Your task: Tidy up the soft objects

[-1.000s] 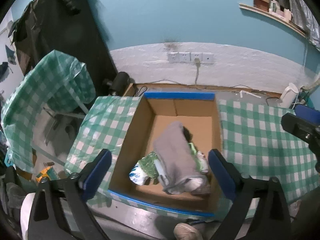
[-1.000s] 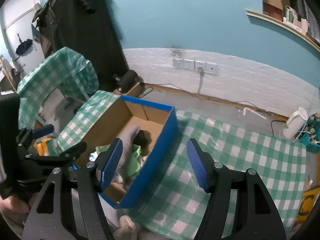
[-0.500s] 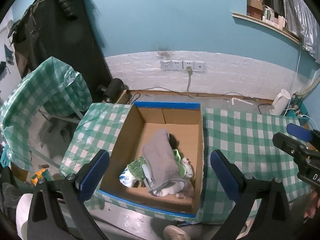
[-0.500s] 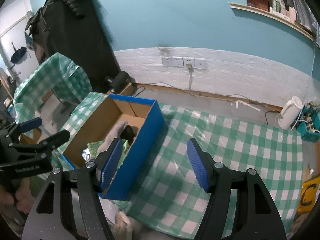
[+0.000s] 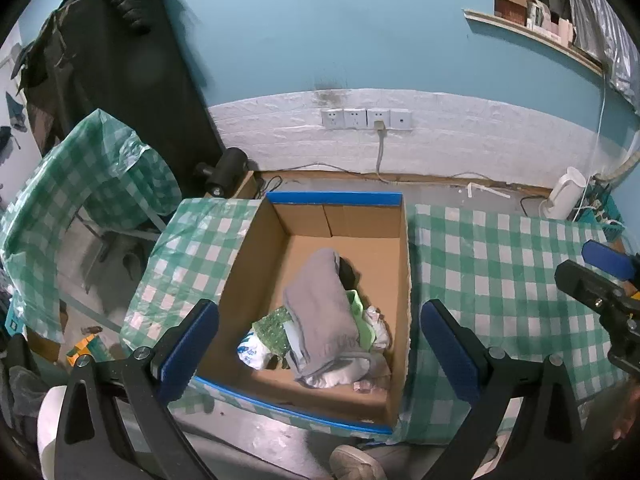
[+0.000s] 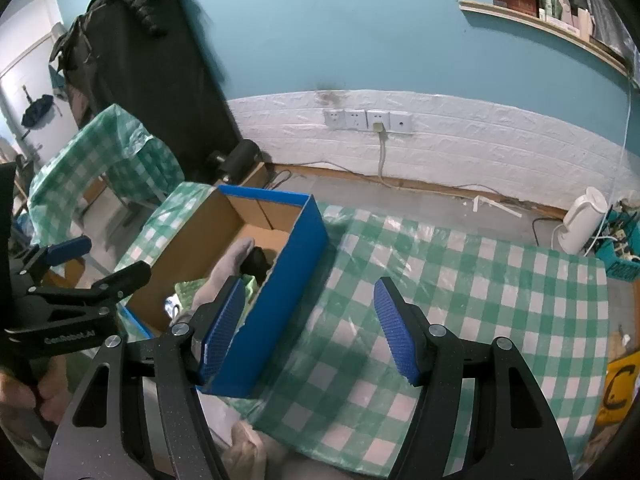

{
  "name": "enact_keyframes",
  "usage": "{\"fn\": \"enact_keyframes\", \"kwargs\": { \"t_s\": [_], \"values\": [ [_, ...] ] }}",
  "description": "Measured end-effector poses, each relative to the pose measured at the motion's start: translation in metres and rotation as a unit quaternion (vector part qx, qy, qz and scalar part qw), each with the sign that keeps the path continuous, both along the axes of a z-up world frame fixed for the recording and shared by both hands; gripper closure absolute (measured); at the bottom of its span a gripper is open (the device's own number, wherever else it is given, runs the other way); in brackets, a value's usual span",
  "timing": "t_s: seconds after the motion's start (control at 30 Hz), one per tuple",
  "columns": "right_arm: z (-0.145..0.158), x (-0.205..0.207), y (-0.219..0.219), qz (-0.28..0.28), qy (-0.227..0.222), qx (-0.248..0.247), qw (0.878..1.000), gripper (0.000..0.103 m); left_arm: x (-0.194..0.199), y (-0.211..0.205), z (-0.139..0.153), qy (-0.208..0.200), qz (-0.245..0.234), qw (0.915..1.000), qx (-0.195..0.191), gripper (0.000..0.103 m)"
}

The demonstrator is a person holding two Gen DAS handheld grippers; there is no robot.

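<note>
A cardboard box with blue outer walls point(image 5: 396, 264) point(image 6: 288, 276) stands on the green checked table point(image 5: 496, 264) point(image 6: 420, 288). In it lies a pile of soft things: a grey cloth point(image 5: 324, 312) point(image 6: 232, 264) on top, a light green piece point(image 5: 364, 320), a sequinned green item point(image 5: 272, 326), a white and blue packet point(image 5: 250, 350) and something black point(image 5: 347, 271). My left gripper point(image 5: 320, 352) is open and empty, held above the box's near side. My right gripper point(image 6: 308, 328) is open and empty, above the table to the right of the box.
A chair covered in green checked plastic point(image 5: 84, 184) stands left of the table. A dark coat point(image 5: 116, 80) hangs behind it. A white kettle point(image 6: 580, 220) and a teal basket point(image 6: 618, 256) sit on the floor at the right. Wall sockets point(image 5: 366, 118) are on the far wall.
Both grippers have pulled back and up from the box, so more of the table and floor shows. The pile in the box has not moved. Both grippers stay open.
</note>
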State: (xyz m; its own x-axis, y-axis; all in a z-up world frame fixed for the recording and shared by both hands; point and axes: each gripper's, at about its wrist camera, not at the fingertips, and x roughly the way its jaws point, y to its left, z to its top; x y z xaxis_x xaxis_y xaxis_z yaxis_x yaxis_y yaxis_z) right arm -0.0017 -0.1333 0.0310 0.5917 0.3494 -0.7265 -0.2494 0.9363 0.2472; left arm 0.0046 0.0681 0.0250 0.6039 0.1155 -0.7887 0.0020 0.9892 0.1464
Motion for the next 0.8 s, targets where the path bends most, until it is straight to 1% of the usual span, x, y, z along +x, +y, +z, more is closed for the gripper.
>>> {"fn": "enact_keyframes", "kwargs": {
  "t_s": [0.3, 0.8],
  "values": [
    [-0.001, 0.0001, 0.0035, 0.002, 0.001, -0.002, 1.0, 0.036, -0.0004, -0.002, -0.0024, 0.008, -0.004, 0.9999, 0.006, 0.001],
    [-0.0013, 0.0, 0.0044, 0.001, 0.002, -0.002, 1.0, 0.036, -0.0017, -0.0033, -0.0023, 0.01, -0.003, 0.9999, 0.003, 0.001]
  ]
}}
